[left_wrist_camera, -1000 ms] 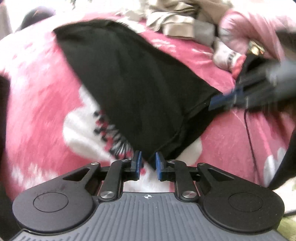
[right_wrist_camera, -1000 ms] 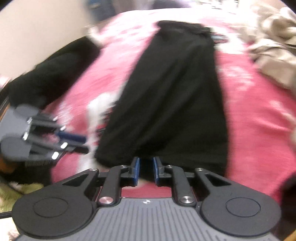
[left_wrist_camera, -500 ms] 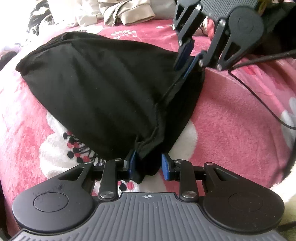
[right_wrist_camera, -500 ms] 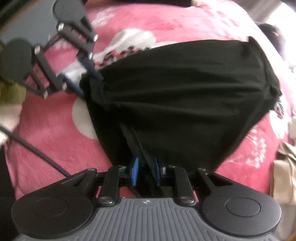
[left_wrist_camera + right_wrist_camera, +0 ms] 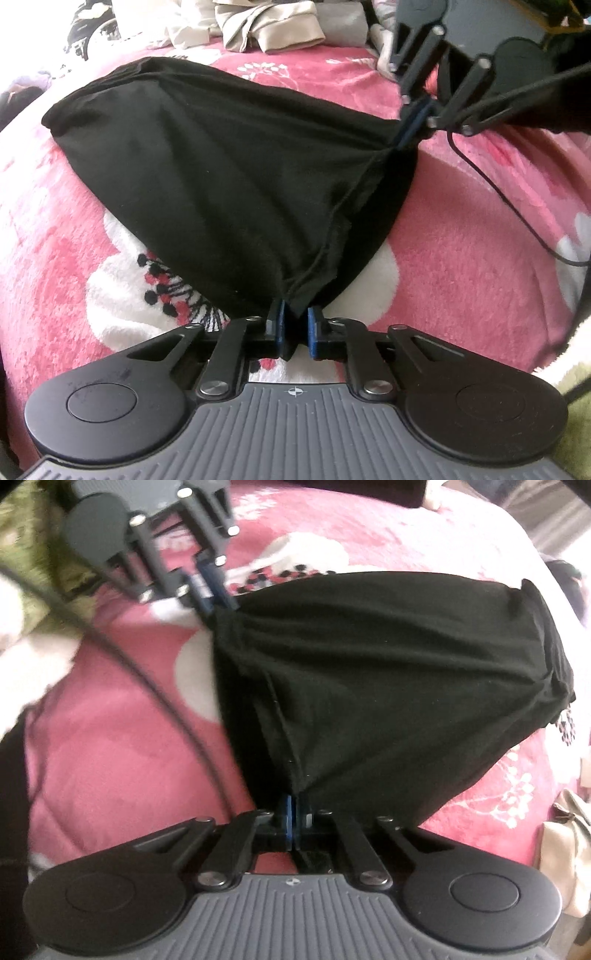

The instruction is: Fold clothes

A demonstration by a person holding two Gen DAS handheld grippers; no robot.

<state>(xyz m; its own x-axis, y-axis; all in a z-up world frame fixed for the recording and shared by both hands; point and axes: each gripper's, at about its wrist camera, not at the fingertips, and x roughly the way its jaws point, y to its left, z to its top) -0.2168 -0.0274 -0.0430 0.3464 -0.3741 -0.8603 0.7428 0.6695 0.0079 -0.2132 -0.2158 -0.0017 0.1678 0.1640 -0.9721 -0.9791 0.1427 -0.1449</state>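
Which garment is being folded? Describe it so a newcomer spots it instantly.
On the pink floral blanket, look at the middle: the black garment lies spread there, its near corners pinched by the left gripper, jaws closing, and the right gripper. It is plain black; the beige clothes lie heaped behind it.

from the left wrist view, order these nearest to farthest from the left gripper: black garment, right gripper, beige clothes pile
1. black garment: its near corner sits between the fingers of the left gripper, whose jaws are closing.
2. right gripper: upper right, pinching the garment's other corner.
3. beige clothes pile: top centre, beyond the garment's far edge on the pink blanket.
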